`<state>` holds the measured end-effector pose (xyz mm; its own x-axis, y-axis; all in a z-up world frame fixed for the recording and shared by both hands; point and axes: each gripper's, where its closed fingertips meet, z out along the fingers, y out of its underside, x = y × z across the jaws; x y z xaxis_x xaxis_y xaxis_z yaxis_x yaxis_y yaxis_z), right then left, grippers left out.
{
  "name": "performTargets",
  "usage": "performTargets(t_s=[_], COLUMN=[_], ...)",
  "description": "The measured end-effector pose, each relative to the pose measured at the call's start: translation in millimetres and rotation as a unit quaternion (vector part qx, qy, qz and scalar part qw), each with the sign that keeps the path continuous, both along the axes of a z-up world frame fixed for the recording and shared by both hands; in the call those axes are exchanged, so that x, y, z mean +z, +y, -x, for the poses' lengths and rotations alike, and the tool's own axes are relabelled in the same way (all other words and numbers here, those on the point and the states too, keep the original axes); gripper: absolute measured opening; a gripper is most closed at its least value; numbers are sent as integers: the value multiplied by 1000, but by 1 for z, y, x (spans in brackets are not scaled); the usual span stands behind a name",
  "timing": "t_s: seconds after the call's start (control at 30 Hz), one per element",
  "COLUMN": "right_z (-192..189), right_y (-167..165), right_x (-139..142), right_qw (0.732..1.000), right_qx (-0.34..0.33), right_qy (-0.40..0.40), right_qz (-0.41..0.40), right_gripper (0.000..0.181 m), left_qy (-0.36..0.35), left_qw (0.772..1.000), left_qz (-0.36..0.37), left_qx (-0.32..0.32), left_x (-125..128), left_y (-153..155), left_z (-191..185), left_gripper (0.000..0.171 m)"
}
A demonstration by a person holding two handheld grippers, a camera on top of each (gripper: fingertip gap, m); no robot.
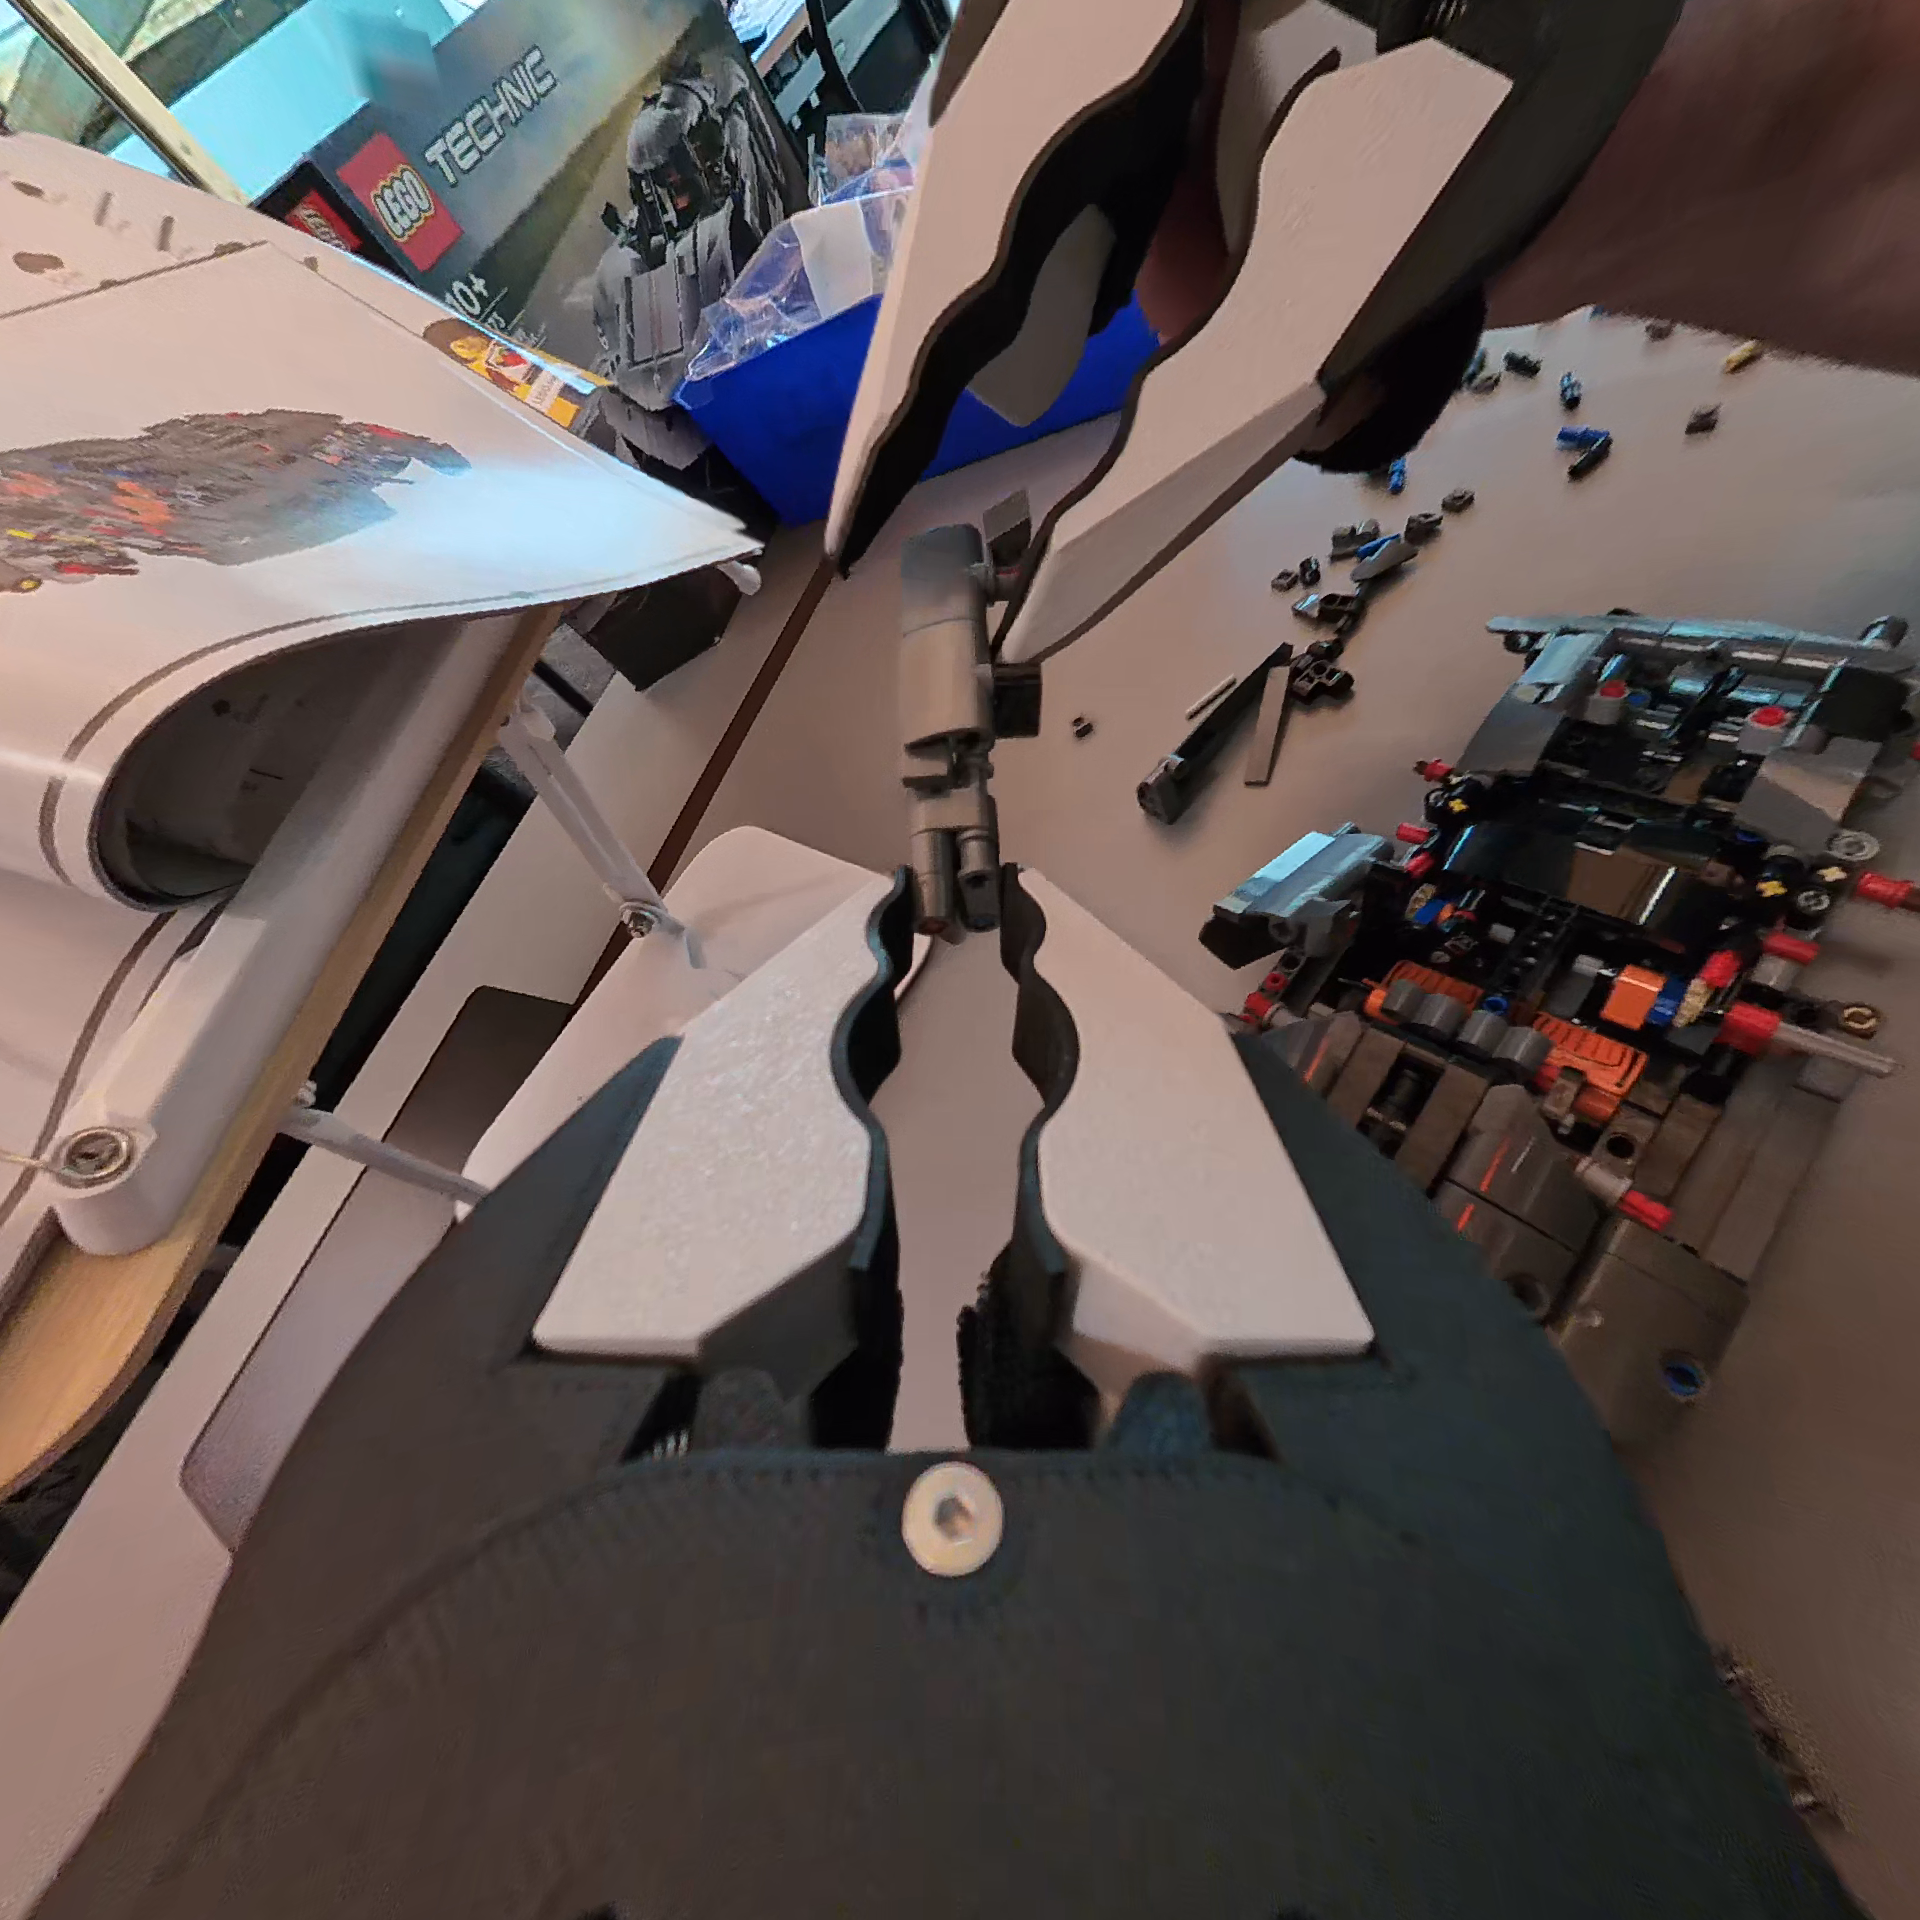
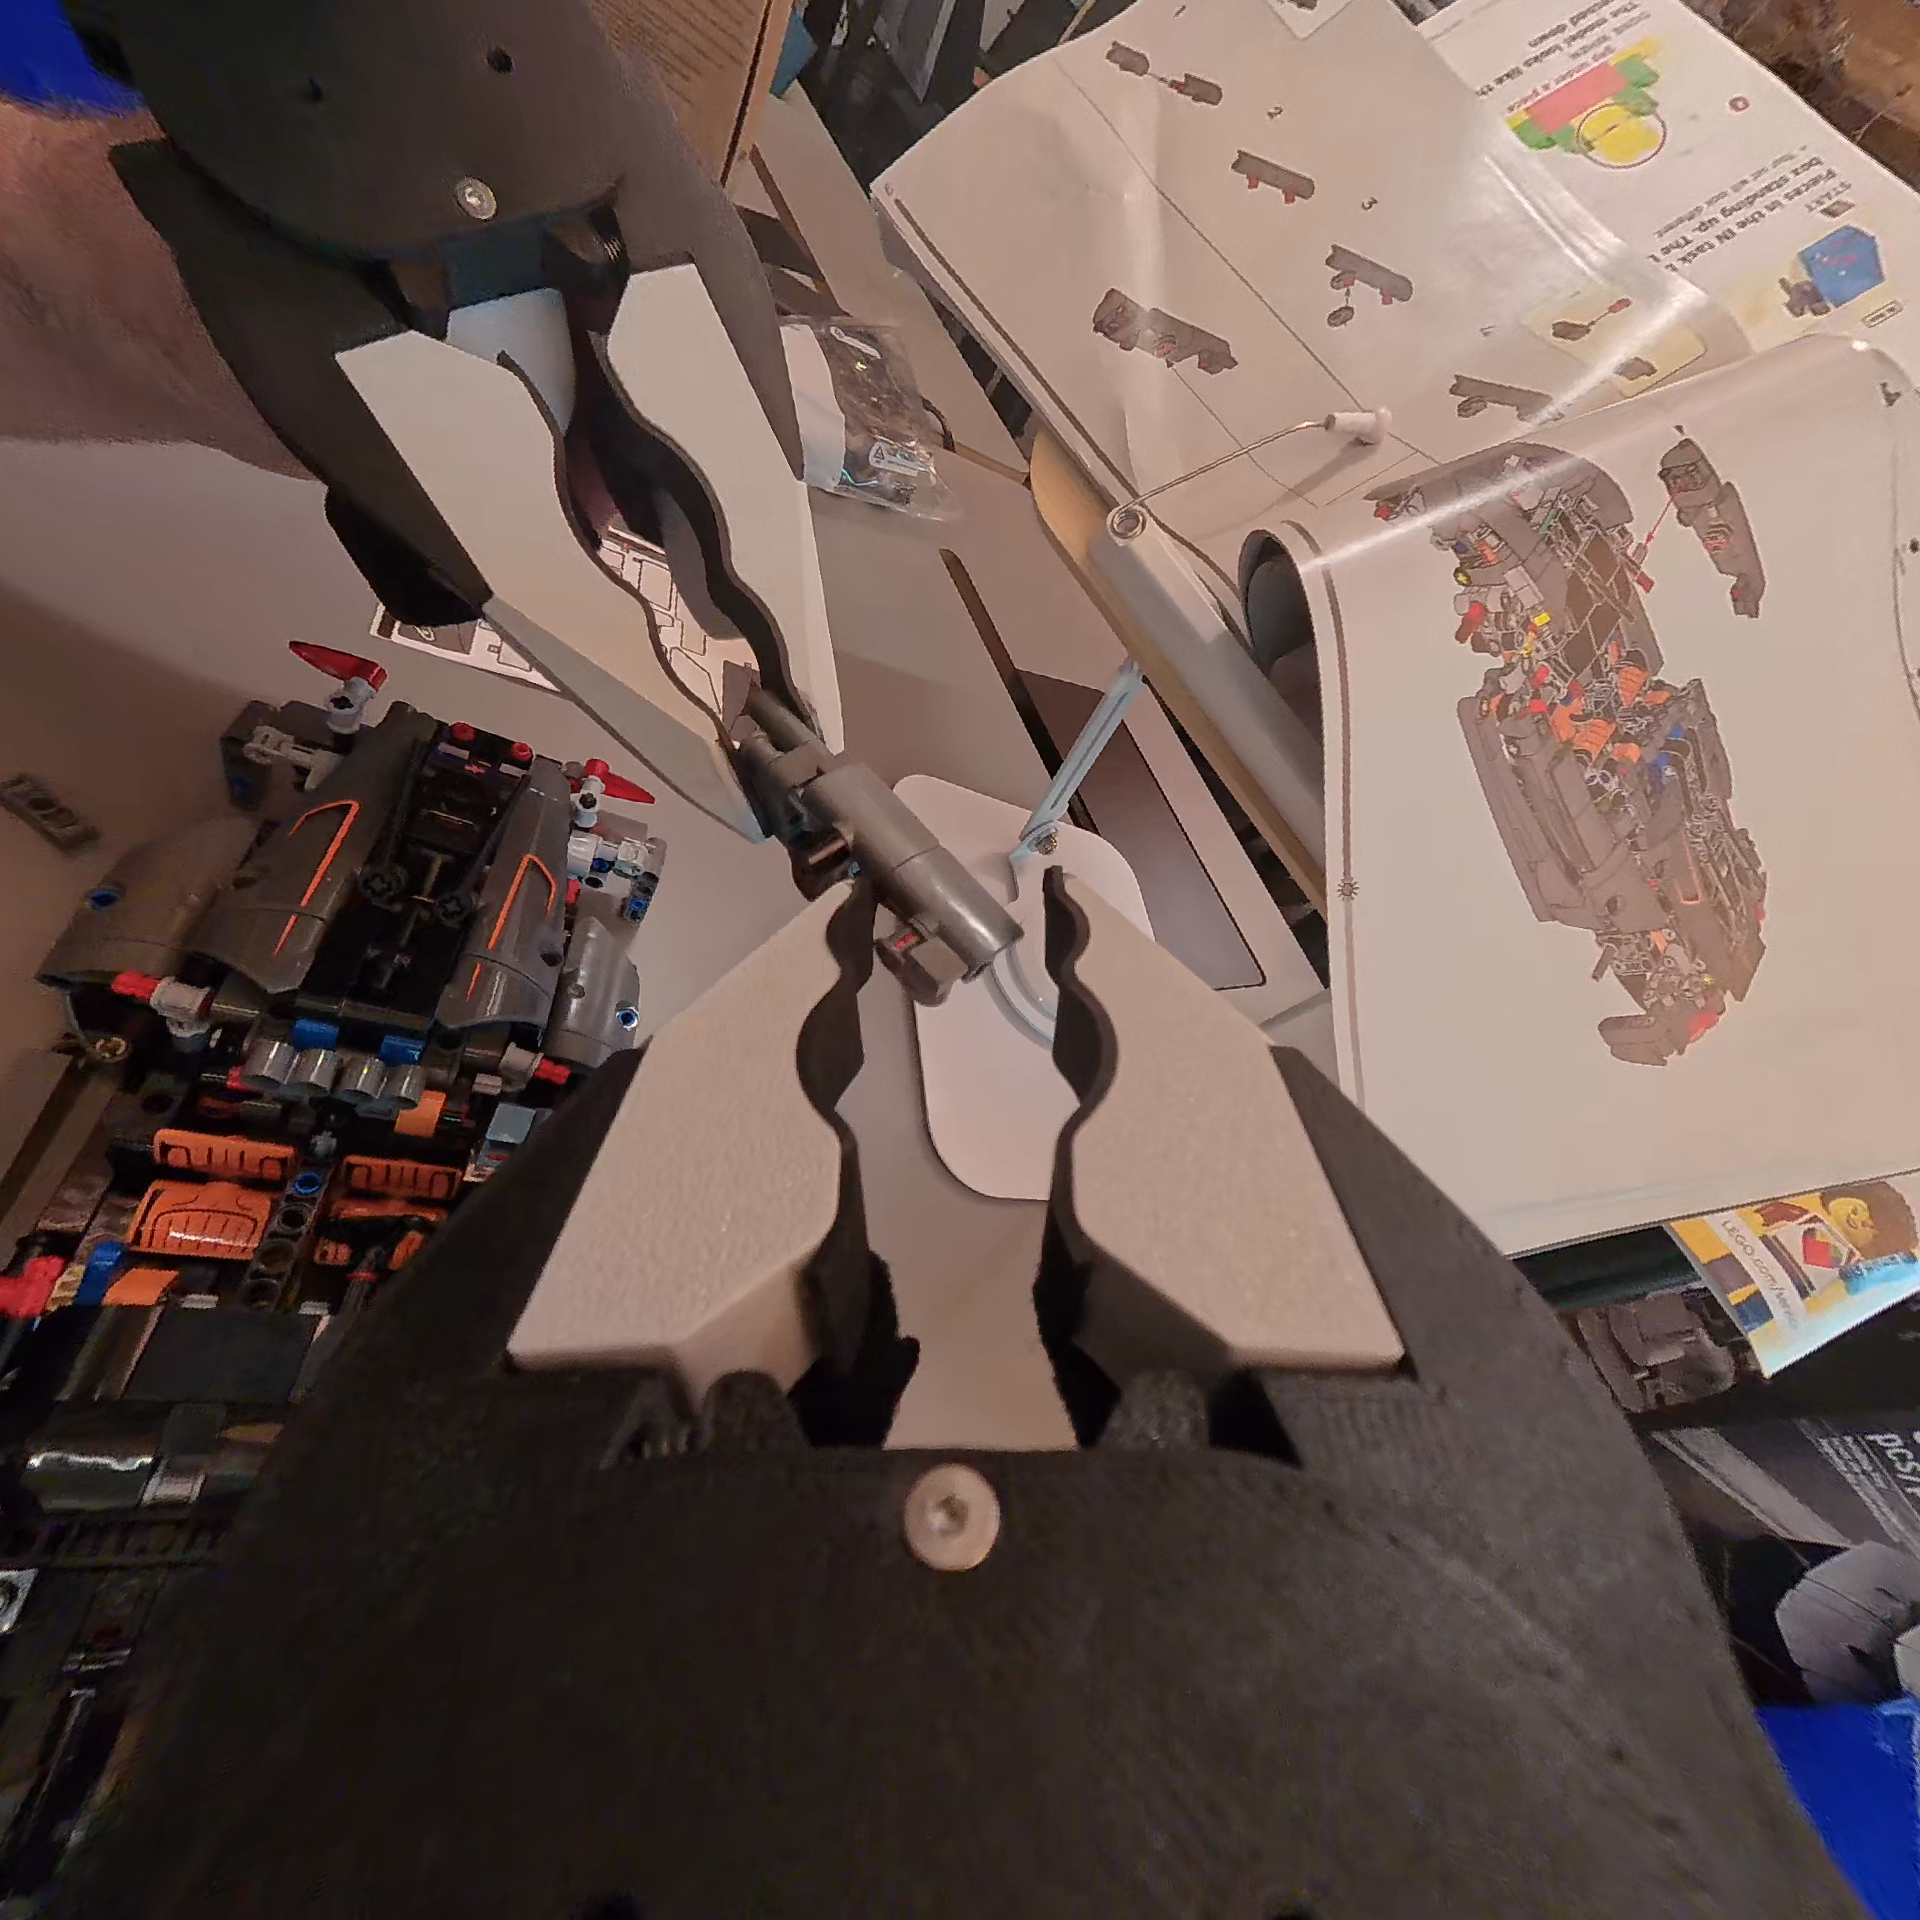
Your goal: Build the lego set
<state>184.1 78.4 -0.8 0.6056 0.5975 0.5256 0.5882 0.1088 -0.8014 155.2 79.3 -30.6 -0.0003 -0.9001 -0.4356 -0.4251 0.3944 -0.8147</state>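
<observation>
A slim grey sub-assembly (image 1: 943, 665) of Technic pieces is held in the air between both grippers. My left gripper (image 1: 956, 888) is shut on its near end, where a small red pin end shows. My right gripper (image 1: 932, 608) comes in from above with its jaws apart around the far end. In the right wrist view the sub-assembly (image 2: 914, 883) reaches between my right gripper's (image 2: 954, 894) open fingers, and the left gripper (image 2: 774, 758) clamps its other end. The large dark grey, black and orange model (image 1: 1621, 935) lies on the table to the right, also in the right wrist view (image 2: 312, 987).
An open instruction booklet (image 1: 260, 416) (image 2: 1558, 727) rests on a white stand. Loose small pieces (image 1: 1351, 582) lie scattered on the table. A set box (image 1: 499, 187) and a blue bin (image 1: 821, 416) with plastic bags stand behind. A bag of parts (image 2: 873, 416) lies nearby. There is about 5 cm between the tips of the two grippers.
</observation>
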Motion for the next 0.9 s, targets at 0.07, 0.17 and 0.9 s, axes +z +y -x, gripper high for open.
performTargets(t_s=[0.07,0.17,0.9], right_z=[0,-2,-14], right_y=[-1,0,-10], right_x=[1,3,4], right_qw=[1000,1000,997], right_qx=[2,-1,4], right_qy=[7,12,49], right_qz=[2,1,65], right_gripper=[31,31,47], left_qy=[-7,-24,-119], left_qw=[1000,998,951], left_qz=[16,47,279], left_qx=[-6,-15,-62], left_x=[1,4,27], left_y=[-1,-3,-4], left_z=[0,-1,3], left_gripper=[14,14,14])
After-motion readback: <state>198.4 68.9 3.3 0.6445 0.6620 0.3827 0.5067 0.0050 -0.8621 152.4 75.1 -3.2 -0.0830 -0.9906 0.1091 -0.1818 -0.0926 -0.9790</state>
